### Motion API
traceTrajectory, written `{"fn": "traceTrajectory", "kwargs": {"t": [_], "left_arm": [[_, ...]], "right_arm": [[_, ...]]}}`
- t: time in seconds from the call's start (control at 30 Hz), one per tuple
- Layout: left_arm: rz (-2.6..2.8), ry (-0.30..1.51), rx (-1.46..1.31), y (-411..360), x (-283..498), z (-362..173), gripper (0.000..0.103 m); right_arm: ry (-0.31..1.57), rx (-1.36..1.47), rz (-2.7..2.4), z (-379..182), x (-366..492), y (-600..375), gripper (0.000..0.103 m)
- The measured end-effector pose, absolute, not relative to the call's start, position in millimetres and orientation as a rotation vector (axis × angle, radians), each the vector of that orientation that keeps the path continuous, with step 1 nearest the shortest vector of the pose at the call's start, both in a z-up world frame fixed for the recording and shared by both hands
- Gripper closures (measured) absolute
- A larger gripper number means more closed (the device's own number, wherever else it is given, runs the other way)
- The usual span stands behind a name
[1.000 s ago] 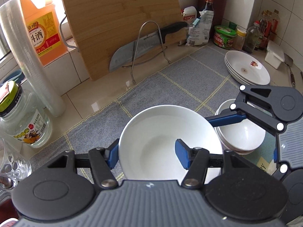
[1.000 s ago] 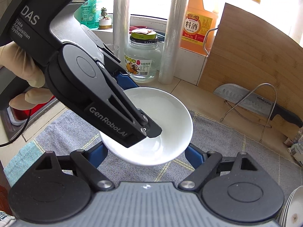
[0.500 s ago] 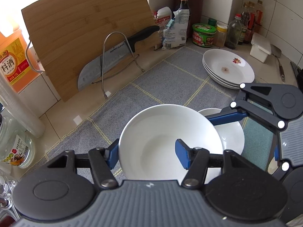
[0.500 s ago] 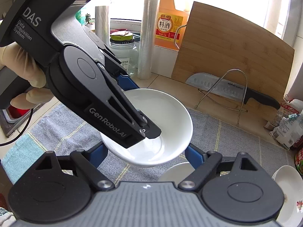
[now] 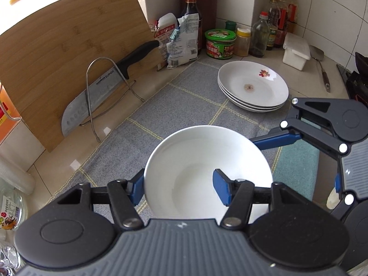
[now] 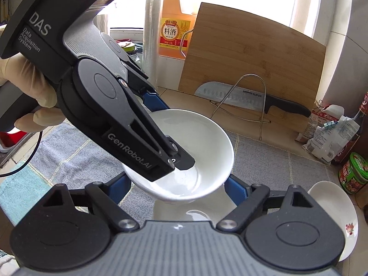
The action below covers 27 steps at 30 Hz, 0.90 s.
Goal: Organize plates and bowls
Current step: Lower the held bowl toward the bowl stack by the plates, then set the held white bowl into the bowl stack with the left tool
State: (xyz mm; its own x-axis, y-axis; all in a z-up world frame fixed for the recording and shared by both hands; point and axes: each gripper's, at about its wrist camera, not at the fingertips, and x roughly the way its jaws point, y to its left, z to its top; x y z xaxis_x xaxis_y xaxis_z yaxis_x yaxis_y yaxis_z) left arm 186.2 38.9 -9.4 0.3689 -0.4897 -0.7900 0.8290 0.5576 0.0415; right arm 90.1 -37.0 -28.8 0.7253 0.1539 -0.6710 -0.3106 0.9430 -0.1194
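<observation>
A white bowl [image 5: 195, 161] hangs above the grey cloth [image 5: 184, 96]. My left gripper [image 5: 179, 187] is shut on its near rim, one blue pad inside and one outside. My right gripper [image 6: 178, 184] spans the same bowl [image 6: 207, 142] from the other side, its blue fingers [image 5: 276, 140] against the bowl's outer wall. Directly beneath the held bowl, the right wrist view shows part of a stack of white bowls [image 6: 184, 214]; the left wrist view hides it. A stack of three white plates [image 5: 253, 87] with a small flower print lies on the cloth beyond.
A bamboo cutting board [image 5: 69, 57] leans on the wall, with a cleaver [image 5: 105, 87] in a wire rack before it. Bottles, a green tub [image 5: 220, 43] and packets crowd the back corner. A glass jar [image 5: 9, 207] stands at left. A gloved hand [image 6: 25, 85] holds the left gripper.
Both grippers have carried the bowl rightward across the cloth, away from the jar and oil jug. The bowl stack, once beside the held bowl, now sits under it.
</observation>
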Motion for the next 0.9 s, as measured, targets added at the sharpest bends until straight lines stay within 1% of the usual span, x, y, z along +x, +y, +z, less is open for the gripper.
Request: {"fn": "traceTrajectory", "kwargs": {"t": [0.43, 0.9], "left_arm": [[-0.954, 0.819, 0.503, 10, 181, -17, 0.043], [-0.965, 0.860, 0.505, 4, 181, -32, 0.043]], "right_arm": [[0.729, -0.195, 0.193, -34, 78, -60, 0.012], [0.762, -0.163, 0.197, -44, 75, -67, 0.012]]}}
